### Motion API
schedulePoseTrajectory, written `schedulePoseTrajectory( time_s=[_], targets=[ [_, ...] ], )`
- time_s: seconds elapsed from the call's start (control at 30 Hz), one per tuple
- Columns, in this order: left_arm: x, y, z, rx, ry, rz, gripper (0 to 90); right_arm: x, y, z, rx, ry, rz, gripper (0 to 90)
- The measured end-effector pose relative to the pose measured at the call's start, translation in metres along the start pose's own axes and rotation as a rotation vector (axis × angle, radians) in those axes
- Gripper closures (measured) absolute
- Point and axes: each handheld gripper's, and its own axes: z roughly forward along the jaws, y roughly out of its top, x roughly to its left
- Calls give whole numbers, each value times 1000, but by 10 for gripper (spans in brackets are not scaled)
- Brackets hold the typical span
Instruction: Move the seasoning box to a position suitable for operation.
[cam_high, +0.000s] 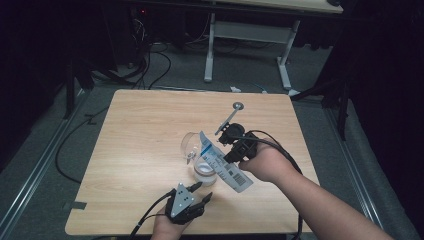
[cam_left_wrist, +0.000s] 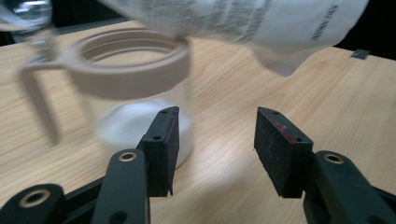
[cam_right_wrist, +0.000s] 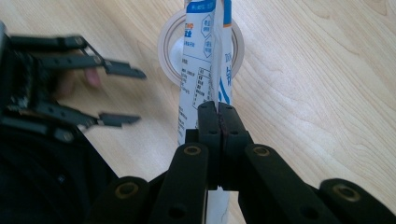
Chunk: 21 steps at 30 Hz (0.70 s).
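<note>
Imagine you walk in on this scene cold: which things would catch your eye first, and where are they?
First, the white-and-blue printed pouch, pinched by the right gripper and tilted over the clear jar at the middle of the wooden table. The jar has a beige rim, an open lid and white powder inside. Near the table's front edge, the left gripper points at the jar with its jaws apart.

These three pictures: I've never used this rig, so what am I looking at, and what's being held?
A person at a wooden table holds a two-jaw gripper in each hand. The high view looks down from above; the two gripper views look along each gripper's black jaws. On the table stands a clear jar with white powder at its bottom and a beige rim. The right gripper is shut on a white-and-blue bag, tilted over the jar's mouth. The left gripper is open, empty, near the jar.
</note>
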Motion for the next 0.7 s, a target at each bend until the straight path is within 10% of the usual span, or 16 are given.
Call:
schedulePoseTrajectory(
  time_s=[0.7],
  targets=[
    [64,-20,-42,17,173,-68,533,-2,-5,3,-1,-2,3,898]
  ],
)
